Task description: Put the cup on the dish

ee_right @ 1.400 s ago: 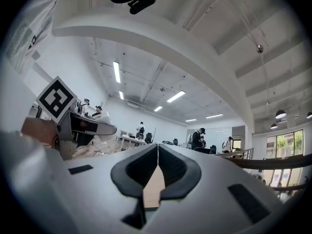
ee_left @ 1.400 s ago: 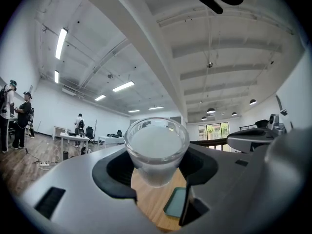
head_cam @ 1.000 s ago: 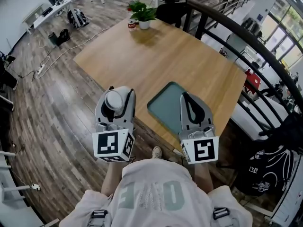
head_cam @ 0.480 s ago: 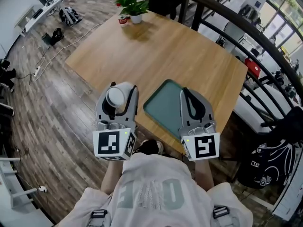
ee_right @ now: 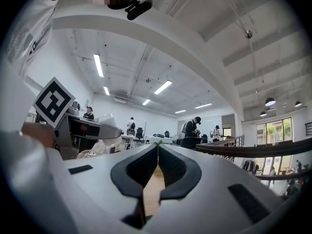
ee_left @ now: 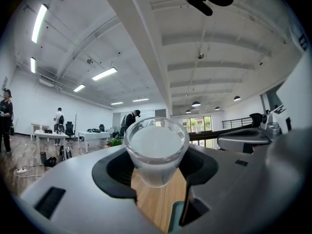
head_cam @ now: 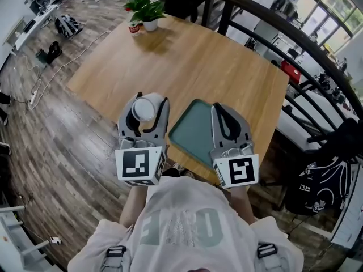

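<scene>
In the upper left of the head view, a green potted plant (head_cam: 145, 9) and a small red can (head_cam: 134, 28) stand at the far corner of the light wooden desk (head_cam: 193, 61). Lower, left of centre, the left claw (head_cam: 148, 103) is clamped on a small translucent round cup (head_cam: 144, 109), its pads pressing the cup's sides. Just right of it, the teal rectangular dish (head_cam: 191, 136) lies at the desk's near edge, apart from the cup. Further right, the right claw (head_cam: 219, 110) is closed and empty over the dish's right edge.
</scene>
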Tool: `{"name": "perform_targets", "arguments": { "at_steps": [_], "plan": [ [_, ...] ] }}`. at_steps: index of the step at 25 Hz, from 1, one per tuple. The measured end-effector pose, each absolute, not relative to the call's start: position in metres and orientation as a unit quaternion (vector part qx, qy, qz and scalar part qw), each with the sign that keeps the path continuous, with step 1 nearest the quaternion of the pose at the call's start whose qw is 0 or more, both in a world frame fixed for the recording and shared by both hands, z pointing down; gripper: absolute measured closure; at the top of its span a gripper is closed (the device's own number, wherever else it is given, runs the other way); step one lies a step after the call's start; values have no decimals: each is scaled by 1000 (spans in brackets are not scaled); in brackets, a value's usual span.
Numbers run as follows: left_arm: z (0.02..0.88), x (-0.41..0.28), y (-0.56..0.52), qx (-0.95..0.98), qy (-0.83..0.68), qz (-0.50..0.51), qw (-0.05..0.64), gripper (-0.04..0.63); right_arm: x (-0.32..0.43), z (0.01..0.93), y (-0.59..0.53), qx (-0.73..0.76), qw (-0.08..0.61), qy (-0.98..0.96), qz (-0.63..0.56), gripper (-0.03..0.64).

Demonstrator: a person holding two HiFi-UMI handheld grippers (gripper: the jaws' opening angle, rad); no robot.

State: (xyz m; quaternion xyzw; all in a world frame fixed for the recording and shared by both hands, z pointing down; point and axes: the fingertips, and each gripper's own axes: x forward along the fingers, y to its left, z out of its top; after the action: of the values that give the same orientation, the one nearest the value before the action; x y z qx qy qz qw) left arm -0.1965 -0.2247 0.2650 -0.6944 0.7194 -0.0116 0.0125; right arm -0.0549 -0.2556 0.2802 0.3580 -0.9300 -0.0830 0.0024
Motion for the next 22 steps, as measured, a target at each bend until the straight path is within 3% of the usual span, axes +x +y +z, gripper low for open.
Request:
{"name": "perform_targets", "arguments": {
  "at_steps": [13, 22],
  "plan": [
    [283, -167, -287, -757, 648, -75, 31, 336, -53, 291, -294, 405, 16, -911, -78, 597],
    [338, -118, -338, -800, 579, -153, 19, 336, -14, 329, -319, 469, 68, -880, -36, 597]
  ]
}}
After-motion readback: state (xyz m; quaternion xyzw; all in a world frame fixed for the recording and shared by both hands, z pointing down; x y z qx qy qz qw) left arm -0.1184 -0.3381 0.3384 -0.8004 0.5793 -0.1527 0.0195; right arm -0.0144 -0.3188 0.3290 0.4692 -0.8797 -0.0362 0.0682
